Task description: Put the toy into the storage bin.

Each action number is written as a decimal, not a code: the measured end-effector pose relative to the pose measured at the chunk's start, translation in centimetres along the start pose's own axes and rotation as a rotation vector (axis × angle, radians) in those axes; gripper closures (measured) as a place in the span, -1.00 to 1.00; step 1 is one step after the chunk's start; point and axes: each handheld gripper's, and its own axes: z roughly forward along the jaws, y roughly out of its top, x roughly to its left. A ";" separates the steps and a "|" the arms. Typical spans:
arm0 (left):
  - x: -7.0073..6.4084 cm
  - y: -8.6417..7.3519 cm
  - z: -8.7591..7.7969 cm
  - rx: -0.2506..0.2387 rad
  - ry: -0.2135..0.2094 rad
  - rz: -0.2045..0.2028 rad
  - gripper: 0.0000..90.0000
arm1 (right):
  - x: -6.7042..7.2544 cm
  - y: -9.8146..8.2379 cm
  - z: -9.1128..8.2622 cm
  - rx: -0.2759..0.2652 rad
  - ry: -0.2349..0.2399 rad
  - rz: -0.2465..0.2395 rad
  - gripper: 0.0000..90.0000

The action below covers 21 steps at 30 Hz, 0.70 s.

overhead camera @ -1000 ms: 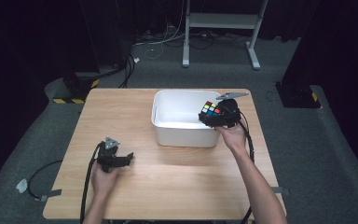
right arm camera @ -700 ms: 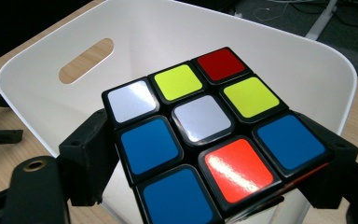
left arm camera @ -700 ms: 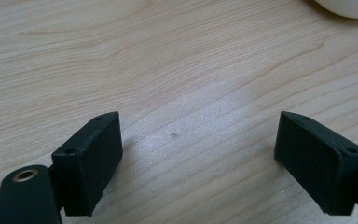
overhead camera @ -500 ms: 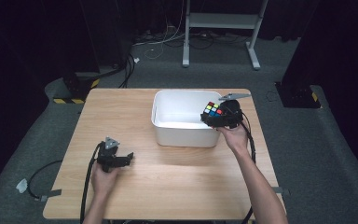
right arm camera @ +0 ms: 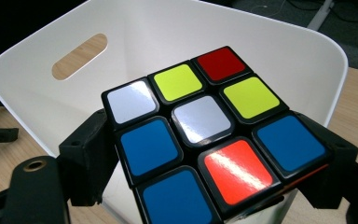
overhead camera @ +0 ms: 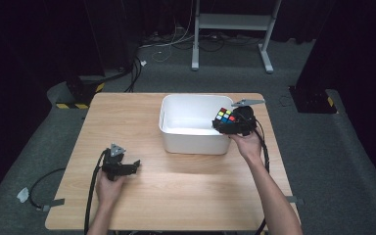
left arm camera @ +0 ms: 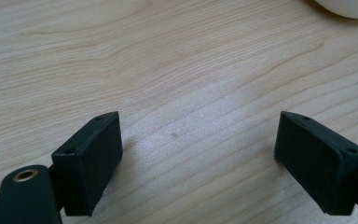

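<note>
1. Cube [overhead camera: 226,117] sits clamped in right gripper [overhead camera: 232,123], right of centre in the high view, over the right rim of the white bin [overhead camera: 176,122].
2. Right gripper view: cube [right arm camera: 209,135] takes up the middle and lower frame, one black jaw pressed on each side face. Top face reads white, yellow, red, blue and orange stickers. Grip looks square, no visible tilt in the jaws.
3. Bin [right arm camera: 279,51] lies behind and under the cube, interior looks bare, slot handle at upper left of that frame.
4. Left gripper [overhead camera: 122,166] rests at lower left of the high view on the table [overhead camera: 186,196], well apart from the bin. Its own view shows jaws spread wide, nothing between them, plain wood [left arm camera: 177,70] below and a sliver of bin [left arm camera: 345,7] at the upper right corner.
5. Step in hand, my read: carry phase of dropping the cube into the bin, with the cube at the rim but not yet over the middle.
6. Next move likely calls for: shift the cube further left in the high view so it clears the wall, lower it some, then open the jaws.
7. Risk: releasing here could clip the rim and bounce the cube onto the table.
8. Left gripper looks idle, no role needed.
</note>
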 end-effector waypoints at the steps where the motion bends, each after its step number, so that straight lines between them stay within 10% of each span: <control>1: 0.0 0.0 0.0 0.000 0.000 0.000 -0.66 | 0.0 0.0 0.0 0.003 0.001 0.005 -0.59; 21: 0.0 0.0 0.0 0.000 0.000 0.000 -0.66 | -0.1 -0.2 0.2 0.010 -0.001 0.001 -0.59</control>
